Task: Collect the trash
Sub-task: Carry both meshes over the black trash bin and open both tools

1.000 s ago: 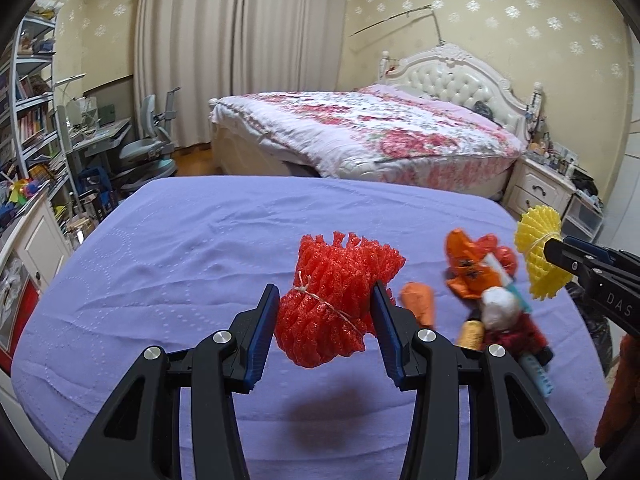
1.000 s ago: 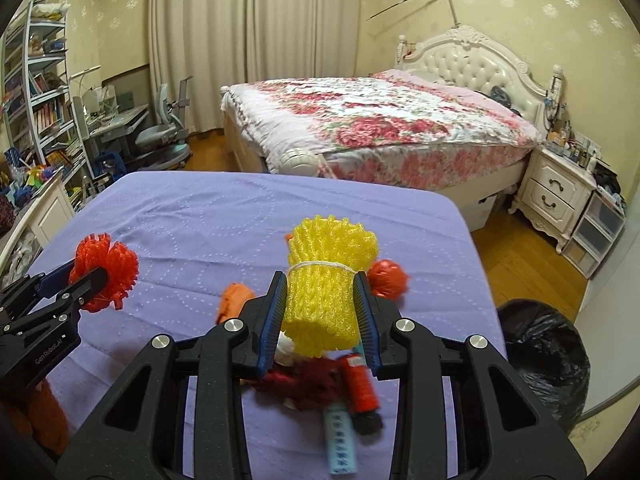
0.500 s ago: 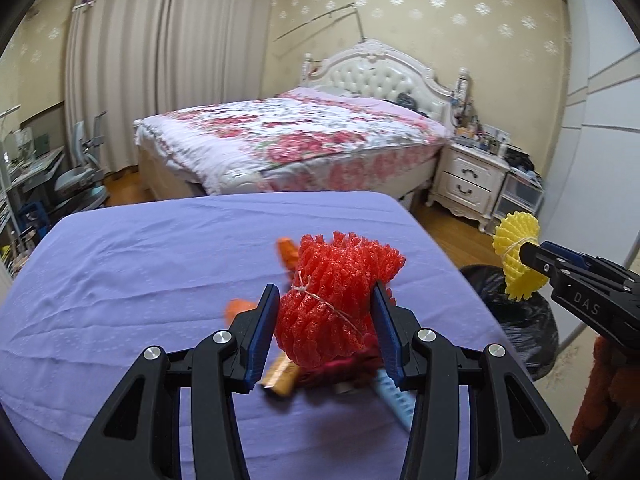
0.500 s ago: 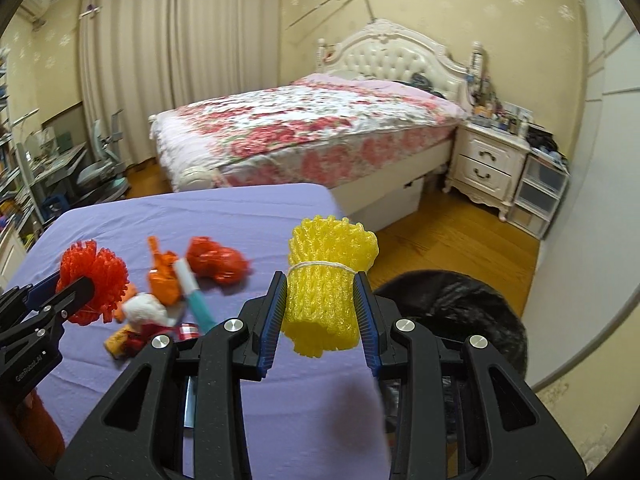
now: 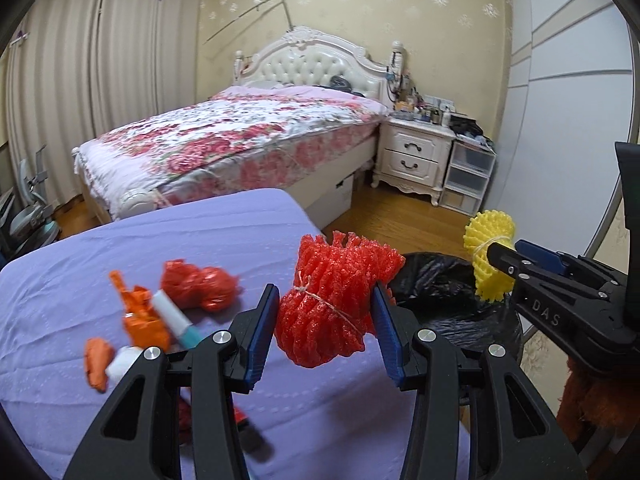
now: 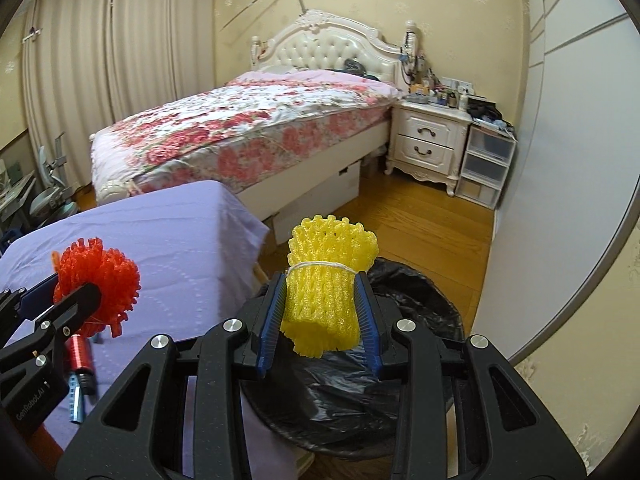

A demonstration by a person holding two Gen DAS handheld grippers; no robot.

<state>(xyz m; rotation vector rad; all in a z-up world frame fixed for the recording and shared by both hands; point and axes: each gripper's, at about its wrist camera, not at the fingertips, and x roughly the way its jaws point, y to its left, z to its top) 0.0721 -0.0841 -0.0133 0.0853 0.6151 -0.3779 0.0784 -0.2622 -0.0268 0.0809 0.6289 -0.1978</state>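
The left gripper [image 5: 326, 330] has its jaws pinching a red foam net [image 5: 334, 300]. The net is tied in the middle with string. It hangs over the edge of the tabletop [image 5: 120, 240], which has a purple cloth on it, and it is near the bin but not over it yet.

The right gripper [image 6: 320, 316] has its jaws pinching a yellow foam net [image 6: 326, 280], tied with string too. This one is right above the black trash bag [image 6: 416, 308], which sits in a bin on the floor beside the tabletop.

So two bits of trash are picked up, one in each gripper. I think neither one is in the bag yet, because both are held tight. The yellow net looks ready to drop. The red net needs to go a little more to the side first.

More trash lies on the tabletop. There is a red crumpled wrapper [image 5: 198, 286], an orange wrapper [image 5: 142, 316], a white and teal tube [image 5: 174, 318] and a small orange scrap [image 5: 97, 362]. A small red spool [image 6: 79, 354] and a blue stick [image 6: 75, 398] lie near the edge. I think the job is not half done, since all of these need picking up after the two nets go in.
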